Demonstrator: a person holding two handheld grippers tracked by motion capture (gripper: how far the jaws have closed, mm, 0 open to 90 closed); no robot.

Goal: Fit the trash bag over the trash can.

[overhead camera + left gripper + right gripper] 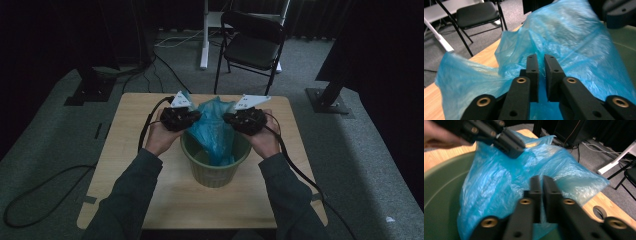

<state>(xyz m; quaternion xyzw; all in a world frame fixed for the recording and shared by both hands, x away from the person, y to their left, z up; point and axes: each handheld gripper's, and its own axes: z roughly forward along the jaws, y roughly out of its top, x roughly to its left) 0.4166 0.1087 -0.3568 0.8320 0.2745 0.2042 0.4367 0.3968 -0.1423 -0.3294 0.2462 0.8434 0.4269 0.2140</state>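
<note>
Your blue plastic bin liner (214, 131) sits half in the green waste bin (215, 172) at the middle of the counter (135, 120), its lower end tucked down into the bin, its upper film pulled up and apart between your hands.

Starting at the left: the left gripper (196, 114) holds the liner's edge at about 10 o'clock of the bin's rim. In the left gripper view the fingers (533, 67) stand almost closed, only a thin slit between them, with blue film running into that slit. The film is thin and slick, so my worry here is that a sideways tug slides it out of the pinch, and the loose corner at 9 o'clock flops onto the counter instead of over the rim.

In the middle, the liner is stretched between both grips. Pull the two apart too hard and it could tear, or lift its bottom out of the bin. The bin looks light, and dragging the film across the rim could tip or shift it.

At the right: the right gripper (226, 118) holds the opposite edge at about 2 o'clock of the rim. Its fingers (535, 187) are likewise nearly together, a sliver of gap, blue film caught in it. If this side lets go first, the mouth collapses inward.
</note>
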